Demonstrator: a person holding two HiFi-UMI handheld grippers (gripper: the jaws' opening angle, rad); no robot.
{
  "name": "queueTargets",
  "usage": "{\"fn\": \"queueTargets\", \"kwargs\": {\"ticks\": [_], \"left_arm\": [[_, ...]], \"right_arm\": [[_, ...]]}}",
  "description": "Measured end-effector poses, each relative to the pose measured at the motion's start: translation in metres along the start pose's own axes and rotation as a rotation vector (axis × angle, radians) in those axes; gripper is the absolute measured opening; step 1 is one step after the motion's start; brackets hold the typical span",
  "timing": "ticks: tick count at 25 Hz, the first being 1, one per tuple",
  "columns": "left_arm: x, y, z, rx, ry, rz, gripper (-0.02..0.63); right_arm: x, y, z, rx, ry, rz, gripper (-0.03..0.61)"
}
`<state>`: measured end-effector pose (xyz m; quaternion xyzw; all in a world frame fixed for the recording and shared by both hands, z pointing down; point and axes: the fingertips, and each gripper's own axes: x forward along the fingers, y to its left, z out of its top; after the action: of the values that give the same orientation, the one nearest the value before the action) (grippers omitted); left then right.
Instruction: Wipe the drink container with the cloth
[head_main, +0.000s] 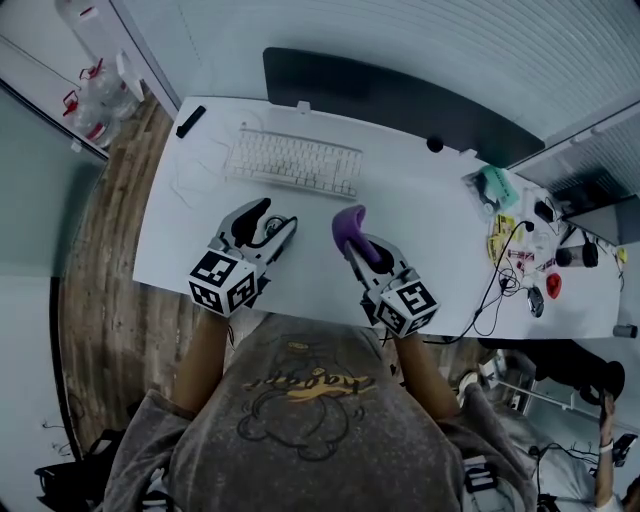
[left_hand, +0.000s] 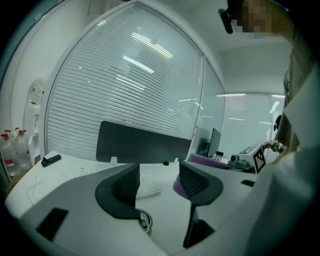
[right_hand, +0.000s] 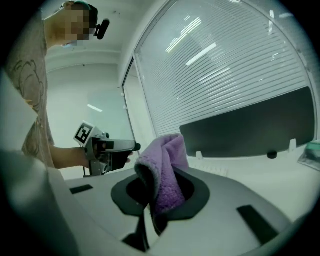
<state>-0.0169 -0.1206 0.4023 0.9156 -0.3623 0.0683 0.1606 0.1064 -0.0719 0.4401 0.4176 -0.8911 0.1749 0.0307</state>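
Off the far-left end of the white table (head_main: 180, 230), clear bottles with red tops (head_main: 92, 95). On the table's back left, a small black bar (head_main: 190, 121), then a white keyboard (head_main: 292, 162) in front of a dark panel (head_main: 390, 100). Nearer the front edge, the left gripper (head_main: 268, 222) above the table, its 2 fingers (left_hand: 125, 185) wide apart, nothing between them. Just right of it, near but not touching, the right gripper (head_main: 362, 250), fingers (right_hand: 197, 192) clamped on the cloth (right_hand: 167, 165): purple, fleecy, folded into a thick wad, bulging up past the fingertips, lower end tucked down into the gap. Further right, a teal object (head_main: 497, 185) and tangled cables (head_main: 505, 275) at the table's far end.
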Motion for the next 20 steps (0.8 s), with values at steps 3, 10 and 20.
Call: {"fn": "queueTargets", "kwargs": {"ticks": [3, 10, 20], "left_arm": [[-0.004, 0.005, -0.005, -0.011, -0.001, 0.017, 0.256], [-0.011, 0.019, -0.017, 0.011, -0.006, 0.071, 0.233], [-0.021, 0.035, -0.024, 0.049, -0.021, 0.141, 0.035]], "right_arm": [[-0.004, -0.015, 0.0, -0.01, -0.018, -0.075, 0.054], [-0.002, -0.026, 0.001, -0.023, -0.044, -0.156, 0.054], [0.007, -0.026, -0.004, -0.044, -0.07, -0.186, 0.054]]}}
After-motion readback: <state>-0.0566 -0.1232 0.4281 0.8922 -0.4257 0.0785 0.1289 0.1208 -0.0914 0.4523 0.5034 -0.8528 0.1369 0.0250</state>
